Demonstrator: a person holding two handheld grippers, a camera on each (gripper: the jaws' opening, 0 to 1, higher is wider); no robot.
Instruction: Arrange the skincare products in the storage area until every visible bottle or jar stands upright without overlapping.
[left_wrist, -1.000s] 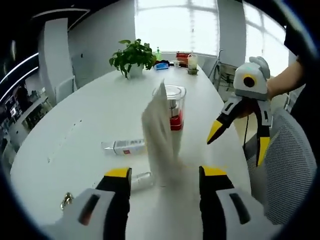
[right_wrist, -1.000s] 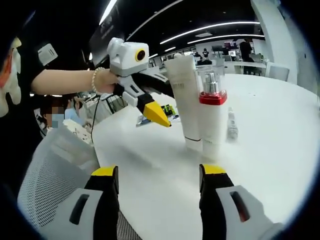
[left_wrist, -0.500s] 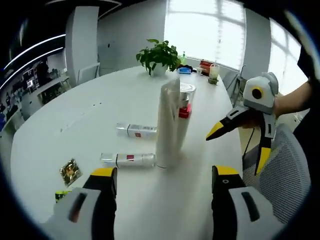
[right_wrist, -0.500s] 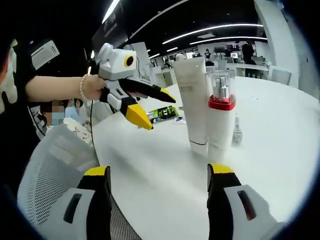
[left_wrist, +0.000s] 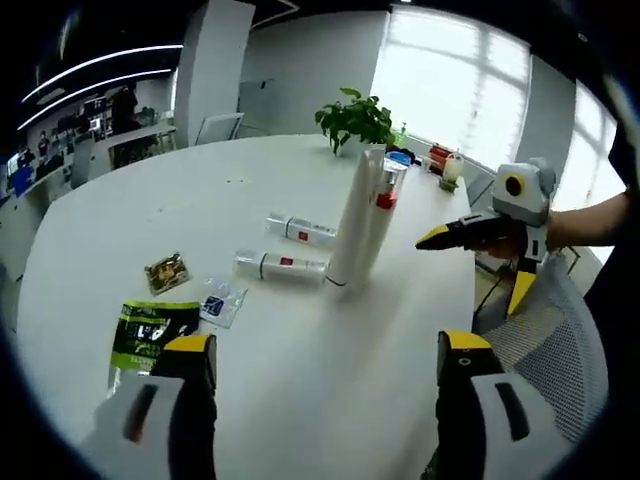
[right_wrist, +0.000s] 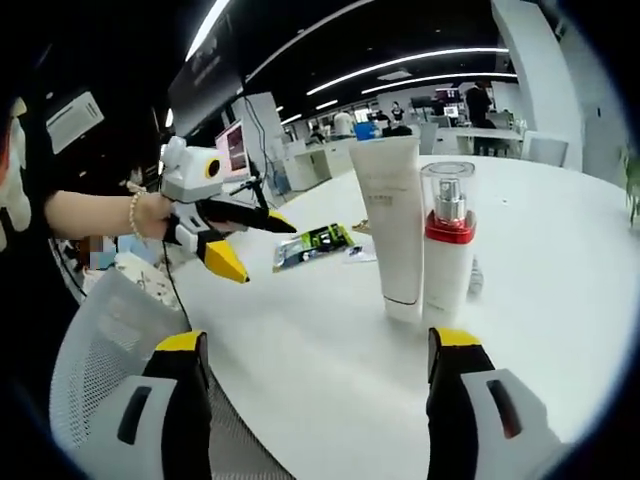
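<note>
Both tongs wide apart, holding nothing: left tongs (left_wrist: 325, 365) and right tongs (right_wrist: 318, 360) hover off the near edge of the white desk (left_wrist: 150, 190).

Landmark = tall white squeeze tube (left_wrist: 352, 225), upright on its cap near the desk's edge. Pump bottle with red collar and clear cap (left_wrist: 383, 205) upright just beside it, touching or nearly so; cannot tell which. 2 small clear tubes with red labels lying flat: one (left_wrist: 281, 266) just beside the tube's base, the other (left_wrist: 302, 231) a little past it. These 2 judged the remaining work.

Handling, as judgement:
- Lying tubes: light, slim, smooth plastic, likely to roll or slip. Grip across the body near mid-length, tip up onto the cap end, set down clear of the tall tube.
- Tall tube: soft-walled, top-heavy on a narrow cap; easy to knock over, so keep clear when reaching past it.
- Pump bottle: rigid, hard clear cap may be loose; hold by the body, not the cap.

Also on the desk, away from the tall tube toward the left tongs' side: green sachet (left_wrist: 146, 331), small clear packet (left_wrist: 215, 303), small gold packet (left_wrist: 166, 272). Potted plant (left_wrist: 357, 118) at the far end beyond the tube.

Surface: glossy white, large, rounded, low friction. Room: open office, big bright windows behind the plant, strip lights, mesh chair (right_wrist: 105, 340) by the desk's edge.
</note>
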